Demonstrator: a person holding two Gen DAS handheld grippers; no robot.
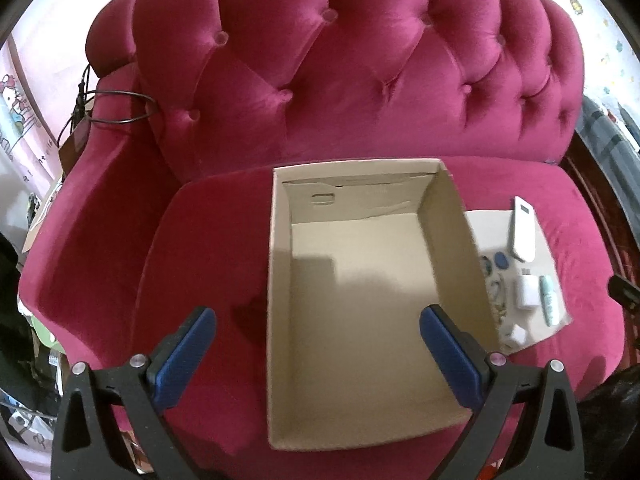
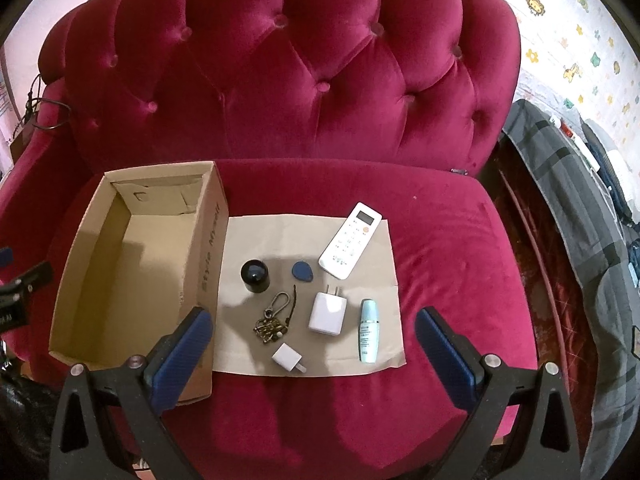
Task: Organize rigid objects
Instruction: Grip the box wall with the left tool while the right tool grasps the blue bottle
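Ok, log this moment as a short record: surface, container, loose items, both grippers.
surface: red velvet armchair seat
container: open cardboard box, nothing inside
mat: brown paper sheet right of the box
items on sheet: white remote, black cylinder, blue tag, keychain, large white charger, small white charger, pale blue tube
left gripper: open, above the box
right gripper: open, above the sheet, holding nothing
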